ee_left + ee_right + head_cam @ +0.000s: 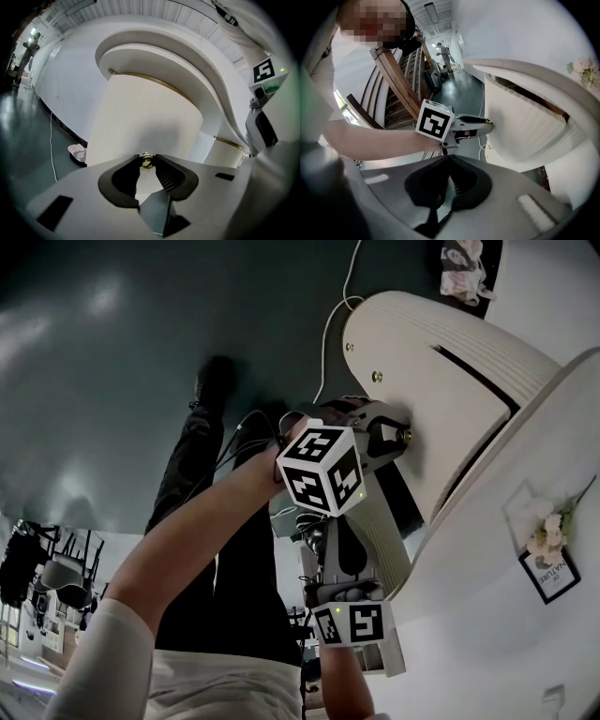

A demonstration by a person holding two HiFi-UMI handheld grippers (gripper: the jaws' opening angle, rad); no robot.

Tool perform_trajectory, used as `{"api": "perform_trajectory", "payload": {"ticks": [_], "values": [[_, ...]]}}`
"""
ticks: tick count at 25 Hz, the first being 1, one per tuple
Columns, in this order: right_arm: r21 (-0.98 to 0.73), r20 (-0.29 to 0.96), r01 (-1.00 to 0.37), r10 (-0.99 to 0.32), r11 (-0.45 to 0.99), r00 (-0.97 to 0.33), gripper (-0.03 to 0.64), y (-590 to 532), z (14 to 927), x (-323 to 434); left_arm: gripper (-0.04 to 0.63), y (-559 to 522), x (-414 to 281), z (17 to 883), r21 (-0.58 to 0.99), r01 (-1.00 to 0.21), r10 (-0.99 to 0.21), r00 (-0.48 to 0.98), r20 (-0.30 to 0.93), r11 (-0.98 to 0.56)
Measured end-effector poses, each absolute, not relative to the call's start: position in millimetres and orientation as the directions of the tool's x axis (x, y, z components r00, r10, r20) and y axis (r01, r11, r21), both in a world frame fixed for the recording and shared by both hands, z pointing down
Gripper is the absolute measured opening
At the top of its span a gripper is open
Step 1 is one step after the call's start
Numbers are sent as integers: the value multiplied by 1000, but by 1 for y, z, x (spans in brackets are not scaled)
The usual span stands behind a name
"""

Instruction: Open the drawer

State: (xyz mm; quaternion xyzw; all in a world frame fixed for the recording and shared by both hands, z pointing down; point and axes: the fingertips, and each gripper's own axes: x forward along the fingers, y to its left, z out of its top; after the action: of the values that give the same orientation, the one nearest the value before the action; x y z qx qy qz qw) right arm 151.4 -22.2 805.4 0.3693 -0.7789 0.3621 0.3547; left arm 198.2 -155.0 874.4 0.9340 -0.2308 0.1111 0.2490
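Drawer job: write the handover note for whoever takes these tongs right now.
Left tongs: shut on the small brass knob on the front of the white drawer.
Right tongs: shut, empty, held below the left ones.
Done: the knob is gripped.
Drawer: a dark gap shows above its front; how far out it is cannot be told.
Left to do: probably pull the knob straight back until the drawer is open, then let go.

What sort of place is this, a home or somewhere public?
Likely a public indoor hall or showroom: a curved white ribbed cabinet, a glossy dark-green floor, and a cluster of dark chairs off to the side.
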Motion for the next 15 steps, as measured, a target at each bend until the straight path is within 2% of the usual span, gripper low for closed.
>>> {"api": "perform_trajectory", "payload": {"ticks": [15], "values": [[-316,807,-804,-303,503,-507,11,2,798,124,112,-120,152,875,422,-487,-370,868,331,-765]]}}
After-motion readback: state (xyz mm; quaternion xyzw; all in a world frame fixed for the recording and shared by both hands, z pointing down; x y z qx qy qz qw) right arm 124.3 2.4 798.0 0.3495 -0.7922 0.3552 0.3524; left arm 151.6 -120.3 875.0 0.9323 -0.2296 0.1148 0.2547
